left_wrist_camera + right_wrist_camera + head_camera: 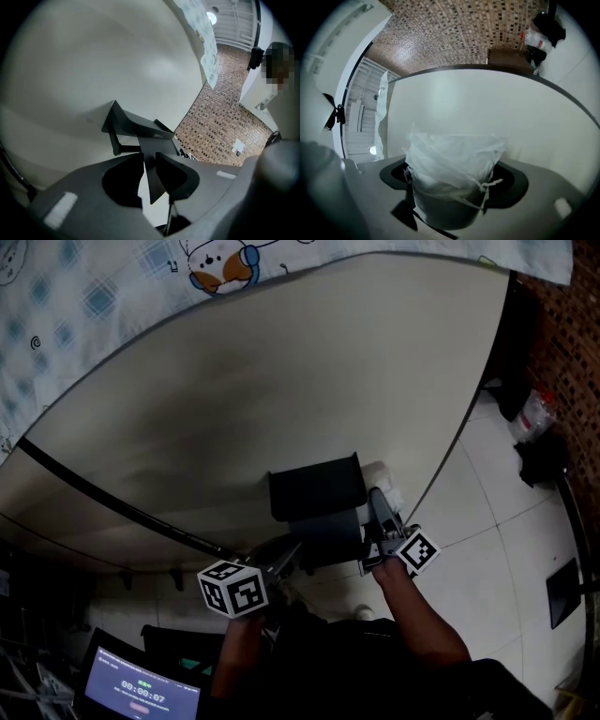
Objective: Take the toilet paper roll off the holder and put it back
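- A plain pale wall (pixel 281 371) fills most of the head view. A patterned cloth (pixel 84 287) hangs along the top, and a tiled floor (pixel 506 521) and a brick wall (pixel 562 343) are on the right.
- A dark holder (pixel 317 495) with a flat shelf on top is fixed to the wall.
- The left gripper (pixel 150 161) reaches the holder from the lower left. Its jaws are narrow and are pinched on a thin dark plate (pixel 152 185) that hangs down from the holder's shelf.
- The right gripper (pixel 453 182) has its jaws wide and clamped on the toilet paper roll (pixel 450 154), one jaw on each side.
- The roll's outer paper is crumpled and loose, and its lower part is in shadow.
- In the head view the roll sits just beside the right end of the holder, close to the wall. Whether it is on the holder's bar cannot be told.
- A lit screen (pixel 141 695) sits at the lower left.
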Demonstrator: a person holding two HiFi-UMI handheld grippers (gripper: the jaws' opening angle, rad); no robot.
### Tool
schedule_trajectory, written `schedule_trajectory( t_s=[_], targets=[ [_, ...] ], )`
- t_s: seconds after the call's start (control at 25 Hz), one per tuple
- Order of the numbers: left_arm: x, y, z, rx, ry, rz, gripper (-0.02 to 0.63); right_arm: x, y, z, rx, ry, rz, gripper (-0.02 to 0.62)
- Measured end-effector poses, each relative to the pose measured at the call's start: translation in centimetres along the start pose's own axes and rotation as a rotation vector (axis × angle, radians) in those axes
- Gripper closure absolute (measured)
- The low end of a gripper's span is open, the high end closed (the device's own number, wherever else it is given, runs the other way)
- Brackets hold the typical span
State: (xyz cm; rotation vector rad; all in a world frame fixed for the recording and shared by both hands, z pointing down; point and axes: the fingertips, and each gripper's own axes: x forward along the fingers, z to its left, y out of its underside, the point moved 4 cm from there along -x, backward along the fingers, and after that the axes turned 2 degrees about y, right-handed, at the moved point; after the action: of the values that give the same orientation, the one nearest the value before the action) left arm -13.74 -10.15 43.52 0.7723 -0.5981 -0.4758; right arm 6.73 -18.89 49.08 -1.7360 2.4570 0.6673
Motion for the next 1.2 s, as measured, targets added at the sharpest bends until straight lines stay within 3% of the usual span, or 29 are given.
schedule_trajectory(
  t_s=[0.36,0.64,0.8,1.04,1.2],
  targets=[
    [0.0,0.2,0.1,-0.017,0.009,0.005,0.511,0.1,3.4,-0.2,0.028,-0.042,0.114,0.147],
    [0.0,0.4,0.2,-0.032,0.016,0.007,0.515,1.0,7.4,0.2,0.035,-0.150,0.452,0.153],
    [0.0,0.3,0.3,-0.034,0.025,0.010,0.515,1.8,9.9,0.5,0.051,-0.181,0.568,0.153],
    [0.0,0.1,0.2,-0.045,0.043,-0.006,0.515,2.1,12.0,1.0,0.076,-0.197,0.650,0.153],
    [0.0,0.4,0.5,-0.045,0.037,-0.009,0.517,1.3,12.2,-0.4,0.075,-0.158,0.693,0.146]
  ],
)
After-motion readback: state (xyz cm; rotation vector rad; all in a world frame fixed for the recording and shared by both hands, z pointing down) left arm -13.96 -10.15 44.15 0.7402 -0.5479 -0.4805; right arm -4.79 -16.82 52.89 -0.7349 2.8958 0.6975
